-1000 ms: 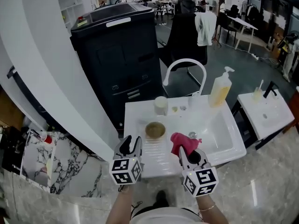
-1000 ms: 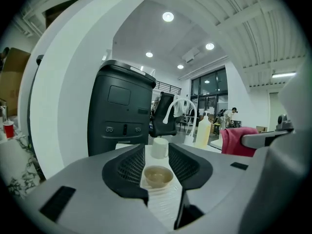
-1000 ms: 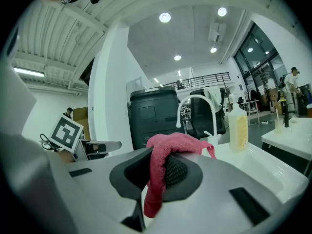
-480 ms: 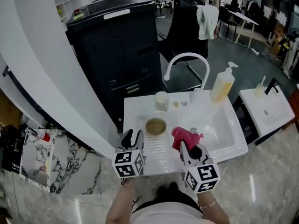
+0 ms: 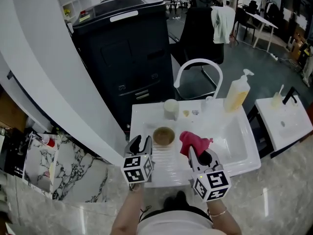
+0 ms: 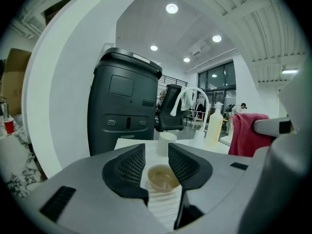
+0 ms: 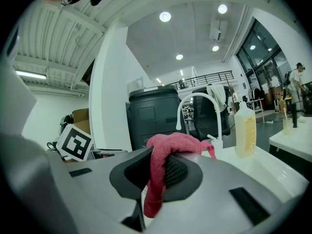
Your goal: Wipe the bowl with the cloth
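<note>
A small tan bowl (image 5: 163, 135) sits on the ribbed drainboard (image 5: 164, 163) of a white sink unit. In the left gripper view the bowl (image 6: 163, 178) lies just beyond my open left gripper (image 6: 156, 161), whose jaws hold nothing. In the head view my left gripper (image 5: 140, 146) hovers a little left of and nearer than the bowl. My right gripper (image 5: 200, 156) is shut on a pink cloth (image 5: 193, 142), which bunches over the jaw tips to the right of the bowl. Seen from the right gripper view, the cloth (image 7: 161, 167) drapes between the jaws of my right gripper (image 7: 157, 172).
A white arched faucet (image 5: 198, 72), a white cup (image 5: 170, 108) and a yellow soap dispenser (image 5: 236, 96) stand along the back of the sink. The basin (image 5: 230, 136) lies to the right. A black bin (image 5: 124, 48) stands behind, a curved white wall (image 5: 54, 77) left.
The view has shifted slightly. Both grippers stay about where they were, near the bowl, and the right one still holds the cloth.
</note>
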`<state>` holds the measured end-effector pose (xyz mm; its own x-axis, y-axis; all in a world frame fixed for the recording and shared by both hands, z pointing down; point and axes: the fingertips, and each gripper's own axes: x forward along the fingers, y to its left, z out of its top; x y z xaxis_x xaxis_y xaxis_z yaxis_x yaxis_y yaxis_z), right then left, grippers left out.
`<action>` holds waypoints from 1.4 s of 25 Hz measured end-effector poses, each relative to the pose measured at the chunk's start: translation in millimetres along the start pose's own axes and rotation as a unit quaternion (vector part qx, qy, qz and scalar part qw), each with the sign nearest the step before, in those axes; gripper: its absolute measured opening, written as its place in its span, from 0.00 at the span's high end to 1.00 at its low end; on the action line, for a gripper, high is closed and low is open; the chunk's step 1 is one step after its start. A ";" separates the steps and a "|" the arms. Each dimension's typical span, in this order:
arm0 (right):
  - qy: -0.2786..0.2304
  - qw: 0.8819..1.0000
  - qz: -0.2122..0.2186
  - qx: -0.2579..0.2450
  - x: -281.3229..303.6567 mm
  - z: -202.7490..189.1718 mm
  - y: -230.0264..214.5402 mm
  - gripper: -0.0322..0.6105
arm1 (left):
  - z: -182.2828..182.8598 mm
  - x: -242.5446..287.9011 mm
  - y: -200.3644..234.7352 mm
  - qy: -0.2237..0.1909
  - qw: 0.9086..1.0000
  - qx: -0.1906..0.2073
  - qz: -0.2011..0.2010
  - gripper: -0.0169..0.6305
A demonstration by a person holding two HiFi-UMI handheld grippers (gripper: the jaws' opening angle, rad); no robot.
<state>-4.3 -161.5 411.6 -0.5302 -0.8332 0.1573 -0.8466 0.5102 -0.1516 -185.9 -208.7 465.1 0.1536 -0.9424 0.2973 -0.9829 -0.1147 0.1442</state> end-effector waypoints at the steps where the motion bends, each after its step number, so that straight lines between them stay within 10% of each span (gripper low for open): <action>1: 0.000 1.000 0.001 0.000 1.3 0.5 -2.8 0.89 | -1.7 4.3 -1.1 0.004 1.000 -0.001 0.001 0.72; 18: 0.012 1.000 0.003 0.005 20.1 -0.6 -40.9 0.89 | -54.8 78.2 3.3 0.104 0.994 -0.028 0.034 0.72; 35: 0.030 0.999 0.006 0.012 42.1 -7.6 -53.0 0.89 | -124.2 118.6 16.2 0.244 0.966 -0.062 0.059 0.72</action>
<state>17.9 -222.0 433.7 -0.5425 -0.8125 0.2134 -0.8394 0.5139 -0.1770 -170.9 -283.3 620.0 0.1006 -0.6824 0.7240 -0.9813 0.0518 0.1851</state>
